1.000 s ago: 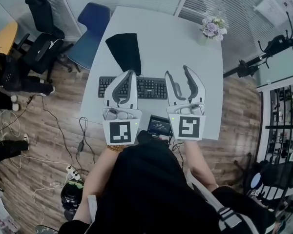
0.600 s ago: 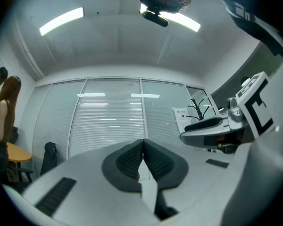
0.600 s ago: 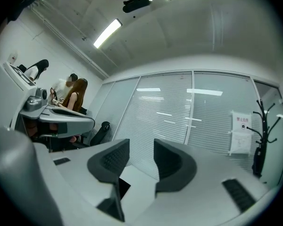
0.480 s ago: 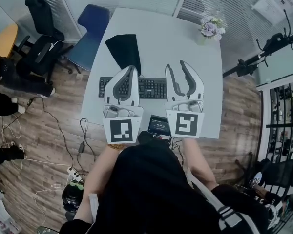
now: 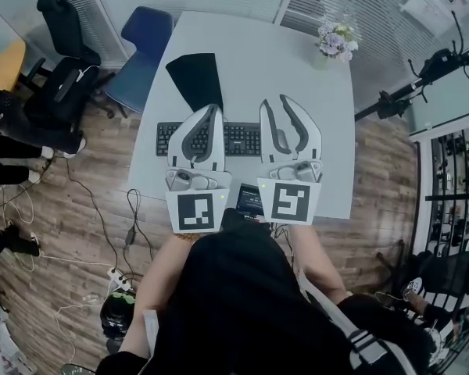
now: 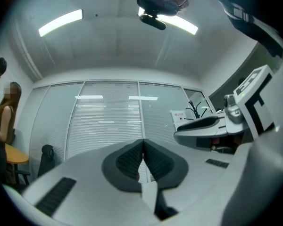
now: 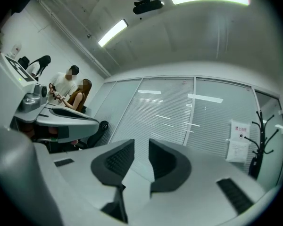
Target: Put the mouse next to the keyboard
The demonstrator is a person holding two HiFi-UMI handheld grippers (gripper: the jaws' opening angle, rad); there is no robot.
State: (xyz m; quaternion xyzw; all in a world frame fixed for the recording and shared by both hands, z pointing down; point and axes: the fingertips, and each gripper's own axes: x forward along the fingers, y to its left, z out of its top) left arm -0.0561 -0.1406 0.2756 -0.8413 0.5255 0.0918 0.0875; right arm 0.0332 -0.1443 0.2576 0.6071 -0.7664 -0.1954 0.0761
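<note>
keyboard (image 5: 242,141) lies on the table (image 5: 275,69), mat (image 5: 197,80) behind it, flowers (image 5: 336,41) far right.

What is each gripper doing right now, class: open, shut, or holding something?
Left gripper: shut, empty.
Right gripper: narrowly open, jaws just been closing, nothing between them.

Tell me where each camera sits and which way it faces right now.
Head view: on the person's head, looking steeply down at the white table and keyboard; shows both forearms, left gripper, right gripper.
Left gripper view: rides the left gripper, looking across at window blinds; jaws together.
Right gripper view: rides the right gripper, same blinds; jaws have just been closing, narrow gap, nothing between.
Shared: each gripper view shows the other gripper at its side.
</note>
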